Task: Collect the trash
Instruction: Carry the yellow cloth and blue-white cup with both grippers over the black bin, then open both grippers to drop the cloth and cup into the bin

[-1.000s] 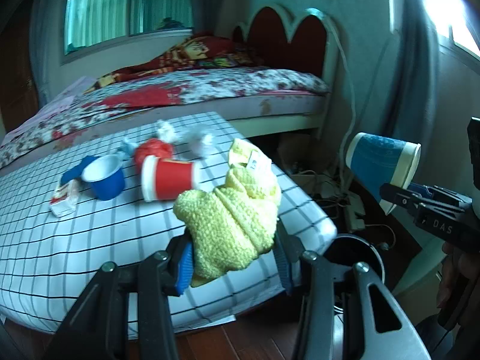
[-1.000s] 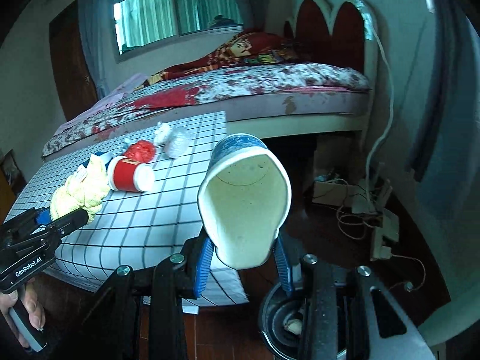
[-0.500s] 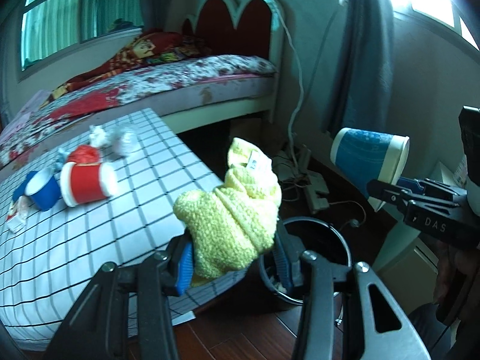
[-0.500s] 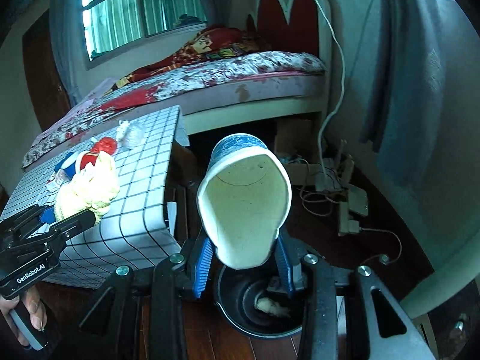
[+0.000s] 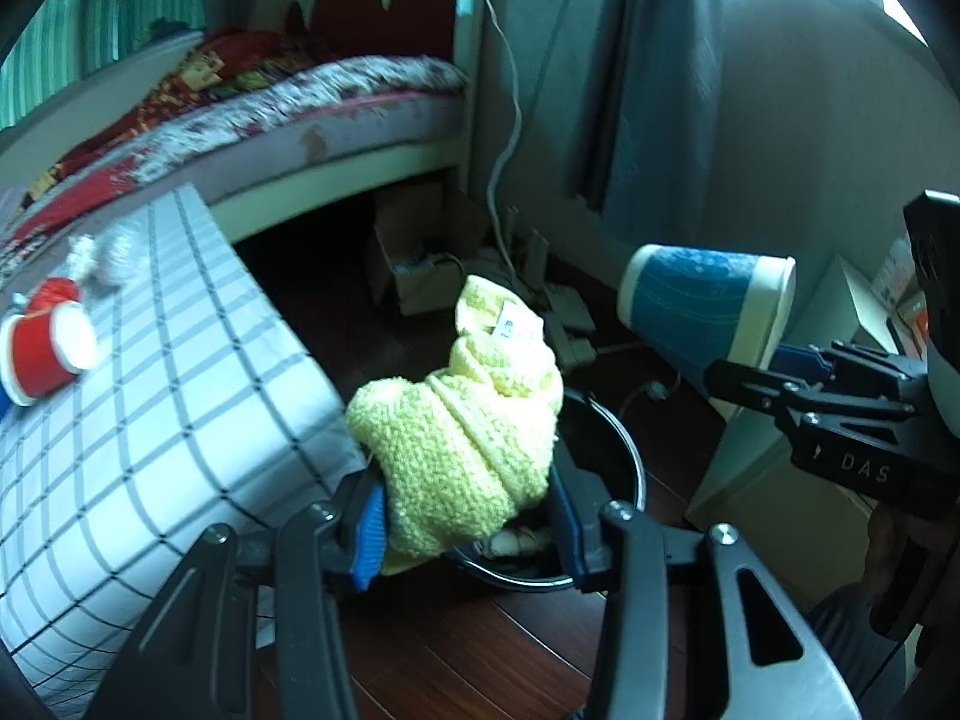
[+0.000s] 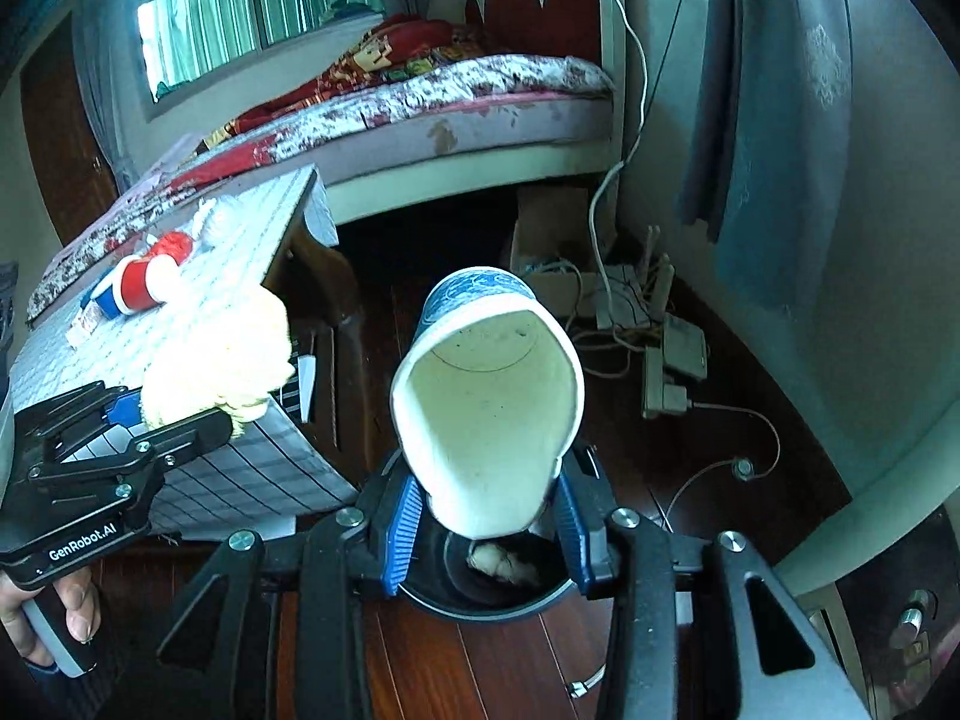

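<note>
We have swung both hands away from the table with the checked cloth [image 5: 150,396] and over to the round black trash bin [image 5: 624,456] on the wood floor. Our left gripper [image 5: 468,516] now holds the fuzzy yellow knitted cloth [image 5: 462,438] over the bin's rim. Our right gripper [image 6: 486,516] now holds the squashed blue paper cup [image 6: 489,396] right above the bin [image 6: 480,594], where before it was off to the side.

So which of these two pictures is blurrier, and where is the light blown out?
Left wrist view: bed and red cup smeared by motion blur, yellow knit cloth sharp, glare top right. Right wrist view: crisper throughout, window overexposed, paper cup sharp, fisheye bending the edges.
</note>
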The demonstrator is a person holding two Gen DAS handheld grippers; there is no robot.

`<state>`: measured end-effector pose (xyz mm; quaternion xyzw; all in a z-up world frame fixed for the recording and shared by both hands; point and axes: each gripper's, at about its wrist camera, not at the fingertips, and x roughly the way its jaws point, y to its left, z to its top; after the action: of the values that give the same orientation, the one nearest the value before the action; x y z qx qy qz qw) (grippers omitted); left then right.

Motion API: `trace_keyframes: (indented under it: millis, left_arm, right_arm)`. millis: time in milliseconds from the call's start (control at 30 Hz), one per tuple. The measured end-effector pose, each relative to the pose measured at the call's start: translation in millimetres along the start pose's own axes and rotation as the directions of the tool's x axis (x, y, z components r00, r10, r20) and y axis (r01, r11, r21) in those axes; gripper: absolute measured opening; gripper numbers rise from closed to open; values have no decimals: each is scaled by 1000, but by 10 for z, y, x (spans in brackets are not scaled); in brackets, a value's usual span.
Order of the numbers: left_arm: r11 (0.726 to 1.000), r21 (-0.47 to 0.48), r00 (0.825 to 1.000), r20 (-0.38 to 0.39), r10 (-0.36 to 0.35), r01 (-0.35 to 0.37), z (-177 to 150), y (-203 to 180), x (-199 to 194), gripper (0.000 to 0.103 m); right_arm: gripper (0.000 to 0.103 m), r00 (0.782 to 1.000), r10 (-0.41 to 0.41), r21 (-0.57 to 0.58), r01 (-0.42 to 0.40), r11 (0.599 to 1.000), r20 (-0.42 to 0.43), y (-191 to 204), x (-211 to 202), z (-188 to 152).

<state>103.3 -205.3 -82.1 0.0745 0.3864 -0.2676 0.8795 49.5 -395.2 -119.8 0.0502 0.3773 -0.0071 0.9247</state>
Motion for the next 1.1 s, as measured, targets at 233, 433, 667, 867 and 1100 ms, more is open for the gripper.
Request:
trace_keyframes:
  millis: [233, 433, 667, 867, 1100]
  left_arm:
    - [999, -8, 993, -107, -41, 40, -92, -87, 421, 47]
    - [998, -29, 981, -186, -60, 56, -154, -59, 804, 49]
    - [997, -34, 964, -253, -79, 73, -206, -84, 1155, 52]
    - [997, -54, 966, -249, -71, 59, -221, -18, 1289, 101]
    - [999, -49, 965, -262, -3, -10, -292, 19, 1370, 102]
  right_arm:
    - [44, 998, 2, -30, -4, 1000, -70, -167, 268, -163]
    - [47, 989, 37, -52, -45, 998, -140, -283, 640, -257]
    - [49, 970, 72, -112, -100, 989, -234, -298, 1097, -347]
    - [97, 955, 25, -154, -74, 985, -296, -368, 1442, -435]
    - [102, 943, -33, -105, -2, 994, -331, -596, 1517, -570]
